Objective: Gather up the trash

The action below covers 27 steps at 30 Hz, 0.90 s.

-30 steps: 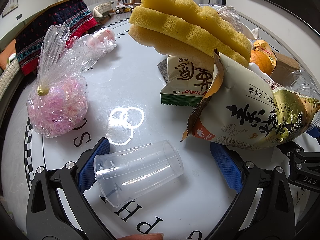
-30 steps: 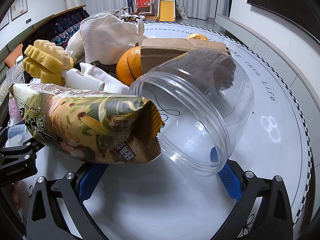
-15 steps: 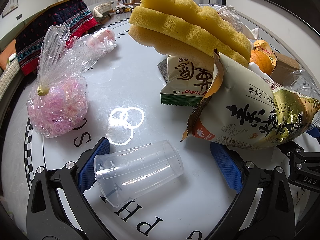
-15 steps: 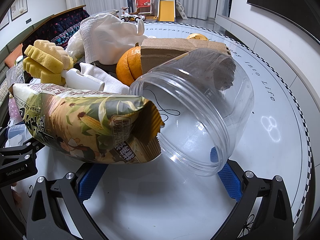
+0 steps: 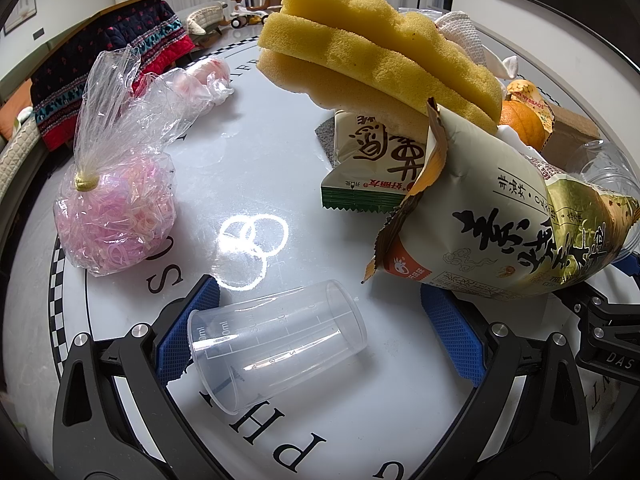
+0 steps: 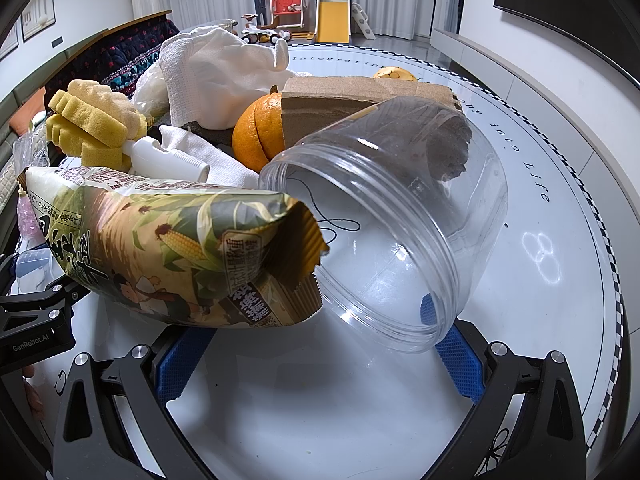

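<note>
- Round white table [image 5: 132, 408] with lettering, toy slide way in the back, junk piled everywhere
- our left gripper [image 5: 320, 328] sits wide open around the tipped measuring cup [image 5: 276, 340], probably lining up a grab
- right gripper [image 6: 320, 356] is spread wide too, holding nothing, with the torn corn snack bag [image 6: 168, 252] and clear jar [image 6: 400, 240] lying just ahead, handy to bin

A: Readable text? Table [image 6: 560, 216] rim, 1 to 3 o'clock in right view: "Integrating", "into Life".
B: Left view, 6 o'clock: big "P H" and "S" on the table. Measuring cup [image 5: 276, 344] scale: "30ml", "20".
A: "GenRobot.AI" on the left gripper [image 6: 30, 346] at 9 o'clock. Snack bag [image 5: 508, 220]: Chinese print.
</note>
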Tool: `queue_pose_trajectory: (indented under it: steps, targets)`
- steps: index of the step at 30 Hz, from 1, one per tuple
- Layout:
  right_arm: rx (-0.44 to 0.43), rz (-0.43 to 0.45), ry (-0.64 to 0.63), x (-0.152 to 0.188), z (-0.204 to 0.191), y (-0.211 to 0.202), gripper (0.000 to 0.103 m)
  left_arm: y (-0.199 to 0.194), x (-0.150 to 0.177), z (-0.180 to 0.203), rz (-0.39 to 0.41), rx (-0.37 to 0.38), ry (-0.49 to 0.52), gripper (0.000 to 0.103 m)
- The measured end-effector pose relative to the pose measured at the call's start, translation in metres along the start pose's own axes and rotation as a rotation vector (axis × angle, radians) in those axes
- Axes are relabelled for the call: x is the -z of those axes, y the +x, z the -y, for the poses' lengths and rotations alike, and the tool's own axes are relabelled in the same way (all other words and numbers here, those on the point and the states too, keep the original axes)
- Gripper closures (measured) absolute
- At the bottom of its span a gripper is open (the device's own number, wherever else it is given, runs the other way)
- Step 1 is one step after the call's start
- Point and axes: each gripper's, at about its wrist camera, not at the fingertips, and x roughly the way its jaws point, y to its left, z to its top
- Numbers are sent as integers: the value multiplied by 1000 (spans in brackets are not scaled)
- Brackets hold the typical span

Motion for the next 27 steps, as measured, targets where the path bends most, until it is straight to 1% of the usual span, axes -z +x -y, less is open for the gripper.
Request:
queue_pose_trajectory:
  steps: [18, 20, 22, 27]
  targets:
    - [-1, -1, 3, 1, 1, -3, 3, -1, 1, -1, -6, 4, 3, 6]
    - [-32, 1, 4, 3, 1, -10, 3, -6, 4, -3, -10, 30, -2, 6]
    - [-44, 18, -12, 7, 1, -31, 3, -16, 8, -11, 9, 48, -3, 6]
    - [-71, 52, -75, 24, -8, -61, 3, -45, 15, -21, 48, 73, 27, 6]
